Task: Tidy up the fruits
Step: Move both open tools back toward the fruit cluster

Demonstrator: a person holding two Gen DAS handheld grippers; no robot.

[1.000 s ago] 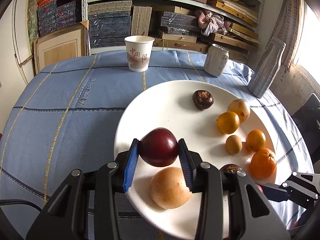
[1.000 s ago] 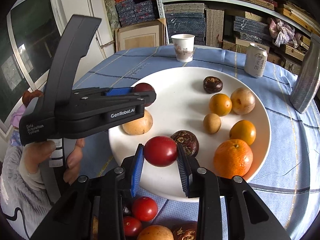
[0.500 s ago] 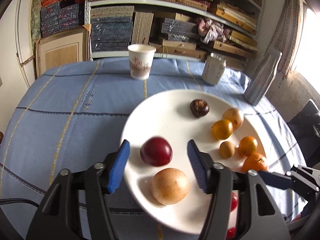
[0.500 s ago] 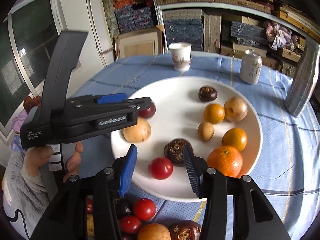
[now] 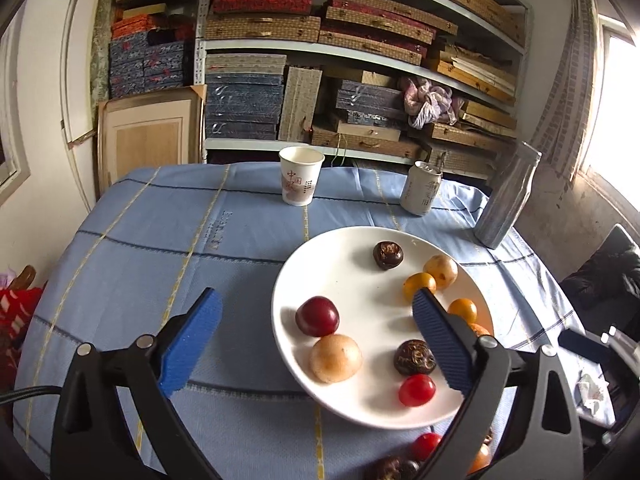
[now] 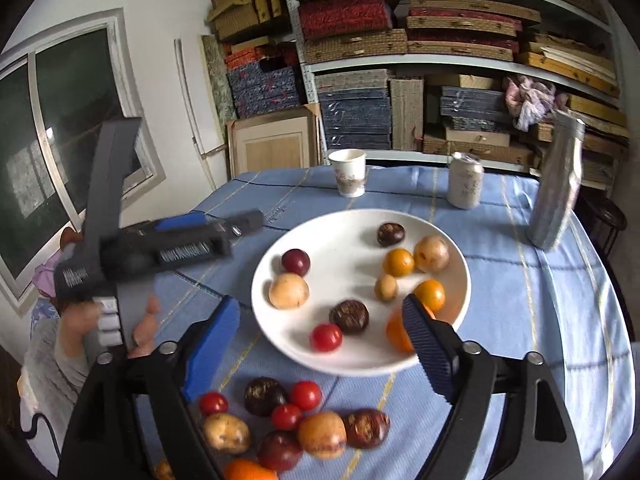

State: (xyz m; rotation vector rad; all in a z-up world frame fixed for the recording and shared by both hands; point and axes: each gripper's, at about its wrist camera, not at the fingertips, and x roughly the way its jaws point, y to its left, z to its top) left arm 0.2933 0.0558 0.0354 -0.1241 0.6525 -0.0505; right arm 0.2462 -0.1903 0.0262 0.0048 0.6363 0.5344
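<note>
In the right wrist view, the left tongs [image 6: 200, 227] and the hand [image 6: 86, 320] holding them are smeared by motion blur. The right tongs' pad hides part of the large orange [image 6: 396, 332]. Another orange [image 6: 250, 472] is cut by the bottom edge. In the left wrist view, loose fruit [image 5: 426, 444] sits half hidden behind the finger [image 5: 440, 340].

The plate [image 6: 452, 320] sits at the frame's centre on the table [image 6: 560, 320]. On it, a plum [image 6: 295, 261] lies at the left with a pear [image 6: 288, 290] touching it just below. A passionfruit [image 6: 391, 234] lies at the top. Below it, toward the plate's right, a kumquat [image 6: 398, 262] touches a potato [image 6: 431, 253]. A tomato [image 6: 326, 337] lies at the plate's lower edge. Below the plate, a heap of fruit [image 6: 296, 424] lies on the table. Above the plate stand a cup [image 6: 349, 172] and, to its right, a can [image 6: 465, 180]. A bottle [image 6: 556, 184] stands at the right. Shelves [image 6: 440, 60] fill the upper frame behind the table.
</note>
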